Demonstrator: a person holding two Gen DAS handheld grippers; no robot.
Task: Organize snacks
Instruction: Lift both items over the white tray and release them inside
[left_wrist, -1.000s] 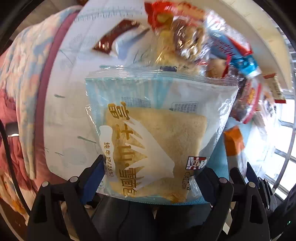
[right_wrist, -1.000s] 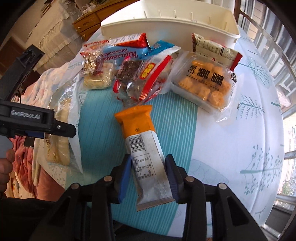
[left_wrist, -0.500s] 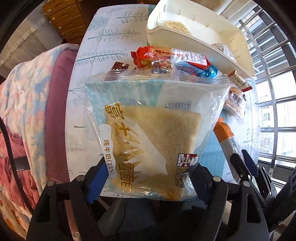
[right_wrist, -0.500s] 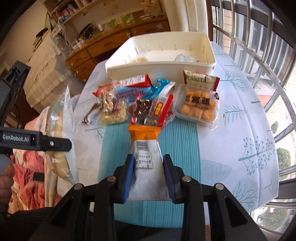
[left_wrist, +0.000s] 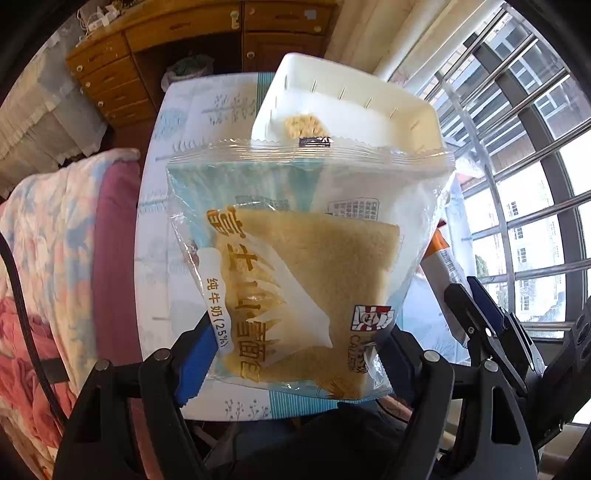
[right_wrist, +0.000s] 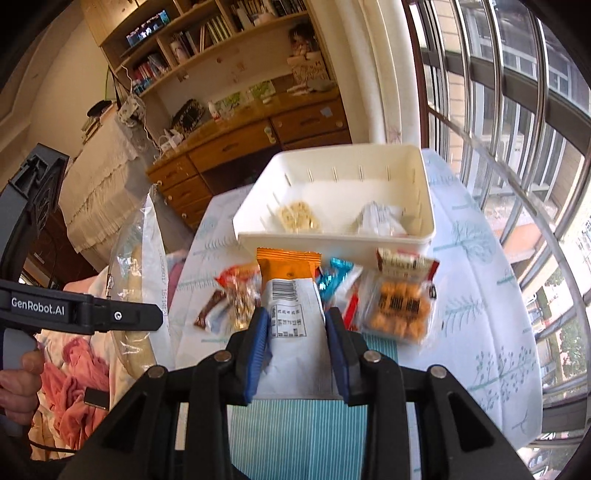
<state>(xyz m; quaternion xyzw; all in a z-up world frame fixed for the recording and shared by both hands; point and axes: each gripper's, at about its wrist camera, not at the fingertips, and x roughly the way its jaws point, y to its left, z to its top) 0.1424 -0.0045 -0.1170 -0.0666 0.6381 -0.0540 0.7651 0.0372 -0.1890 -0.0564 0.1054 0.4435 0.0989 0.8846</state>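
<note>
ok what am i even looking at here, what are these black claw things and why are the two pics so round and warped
No robot here: a person holds a hand-held two-finger gripper in each hand. Each gripper carries a fisheye camera that looks forward along its fingers, hence the round, bent pictures.

The left wrist view shows the left gripper shut on a clear bread packet, held up in the air. The right wrist view shows the right gripper shut on an orange and white snack packet. The left gripper also appears at that picture's left edge, with the person's hand on its handle.

Below is a table with a patterned cloth. On it stands a white bin with a couple of snacks already inside. In front of the bin lie loose packets, including a tray of orange puffs.
</note>
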